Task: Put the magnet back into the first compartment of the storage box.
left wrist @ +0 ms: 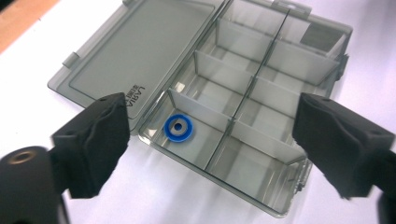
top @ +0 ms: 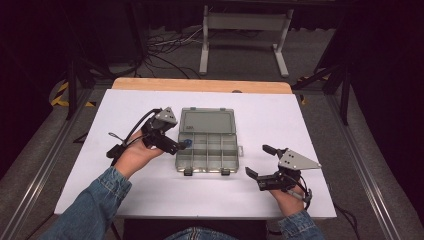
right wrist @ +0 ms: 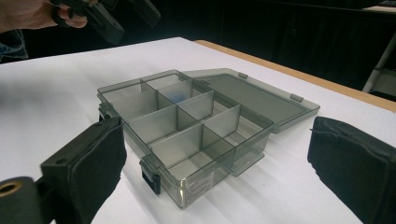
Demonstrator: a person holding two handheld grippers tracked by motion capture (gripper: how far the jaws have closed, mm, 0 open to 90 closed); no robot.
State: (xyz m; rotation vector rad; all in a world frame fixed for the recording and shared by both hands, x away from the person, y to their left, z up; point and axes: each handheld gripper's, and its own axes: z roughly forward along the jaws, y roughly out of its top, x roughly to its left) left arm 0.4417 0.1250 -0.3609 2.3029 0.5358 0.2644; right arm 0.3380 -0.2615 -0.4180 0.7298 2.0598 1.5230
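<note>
Washer (left wrist: 178, 127) first: the small blue ring lies flat on the floor of a corner compartment of the grey box (top: 207, 165), the corner next to the hinge of the open lid (left wrist: 135, 56), so I judge the drop itself done. My left claw (top: 176, 145) hangs just above that corner with its jaws wide and nothing between them. My right claw (top: 261, 163) waits on the table (top: 310, 120) well to the right of the box, jaws spread wide too and empty. The other compartments look bare (as far as I can tell through the smoky plastic). What I think is left: more parts, if any are to come, and perhaps shutting the lid and its two front latches.
</note>
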